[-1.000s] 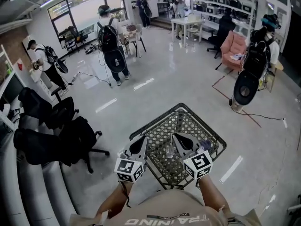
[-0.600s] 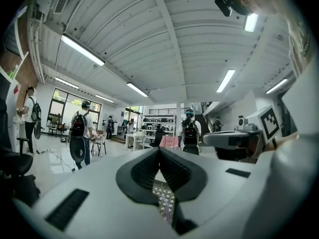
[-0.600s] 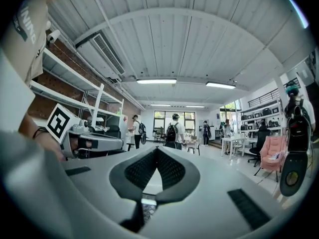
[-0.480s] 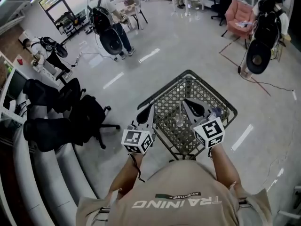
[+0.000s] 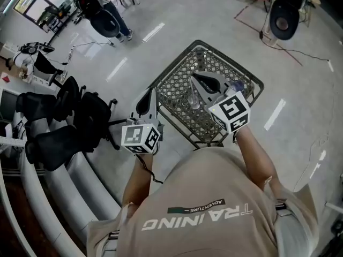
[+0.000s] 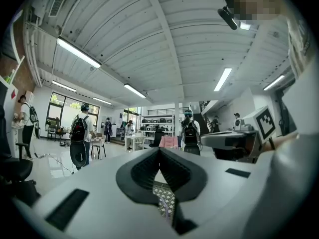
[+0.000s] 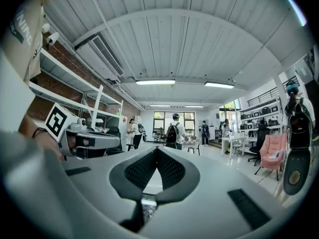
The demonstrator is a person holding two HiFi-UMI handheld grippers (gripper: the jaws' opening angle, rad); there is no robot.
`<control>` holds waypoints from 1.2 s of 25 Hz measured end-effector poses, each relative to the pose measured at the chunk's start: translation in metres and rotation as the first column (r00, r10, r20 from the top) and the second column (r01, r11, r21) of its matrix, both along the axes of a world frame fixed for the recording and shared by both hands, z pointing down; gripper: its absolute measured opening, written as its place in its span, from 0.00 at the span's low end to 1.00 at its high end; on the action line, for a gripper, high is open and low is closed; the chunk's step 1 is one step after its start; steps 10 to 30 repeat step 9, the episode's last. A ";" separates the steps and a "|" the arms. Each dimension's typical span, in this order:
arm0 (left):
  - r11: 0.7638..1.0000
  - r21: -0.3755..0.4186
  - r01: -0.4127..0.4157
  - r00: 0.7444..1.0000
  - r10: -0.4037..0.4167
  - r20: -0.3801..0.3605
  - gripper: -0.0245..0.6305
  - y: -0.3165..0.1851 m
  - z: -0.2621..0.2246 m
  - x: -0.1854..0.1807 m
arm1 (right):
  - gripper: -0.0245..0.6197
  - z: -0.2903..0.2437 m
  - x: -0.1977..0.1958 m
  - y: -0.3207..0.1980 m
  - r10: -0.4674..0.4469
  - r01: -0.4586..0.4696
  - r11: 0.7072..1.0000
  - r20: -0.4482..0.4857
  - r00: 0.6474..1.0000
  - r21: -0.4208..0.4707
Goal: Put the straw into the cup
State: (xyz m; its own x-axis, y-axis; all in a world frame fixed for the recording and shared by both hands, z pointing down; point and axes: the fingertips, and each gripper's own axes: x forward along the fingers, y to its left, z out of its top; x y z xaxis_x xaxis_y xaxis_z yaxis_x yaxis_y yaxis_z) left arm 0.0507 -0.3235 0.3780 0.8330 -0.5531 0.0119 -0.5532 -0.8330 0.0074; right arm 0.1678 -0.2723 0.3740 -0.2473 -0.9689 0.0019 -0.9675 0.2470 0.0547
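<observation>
A clear cup [image 5: 193,99] stands upright on a black mesh table [image 5: 174,92]. My right gripper [image 5: 194,78] hovers over the table just above and beside the cup, pointing level. Its jaws are shut with nothing between the tips [image 7: 156,148], and a clear rim [image 7: 148,201] shows below them. My left gripper [image 5: 149,92] hangs at the table's left edge, off the cup, its tips [image 6: 159,151] also meeting. A thin pale strip [image 6: 164,204] shows low in the gap behind those tips. I cannot tell whether it is the straw or whether it is held.
Black office chairs [image 5: 69,116] crowd the floor left of the table, beside a curved grey bench [image 5: 59,197]. A person with a backpack [image 5: 102,15] stands farther back. A round black device [image 5: 283,20] sits at the top right. White polished floor surrounds the table.
The head view has tipped further down and the table now sits higher in the picture. Both grippers keep nearly the same places relative to the table and cup.
</observation>
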 end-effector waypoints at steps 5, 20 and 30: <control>1.000 -0.005 0.026 1.000 -0.026 0.005 0.06 -0.006 0.006 -0.004 | 0.06 0.007 0.002 -0.003 -0.018 0.018 1.000 -0.002 1.000 -0.011; 0.999 -0.017 0.029 1.000 -0.029 0.007 0.06 -0.007 0.015 0.001 | 0.06 0.015 0.008 -0.004 -0.020 0.020 1.000 0.000 1.000 -0.021; 0.999 -0.017 0.029 1.000 -0.029 0.007 0.06 -0.007 0.015 0.001 | 0.06 0.015 0.008 -0.004 -0.020 0.020 1.000 0.000 1.000 -0.021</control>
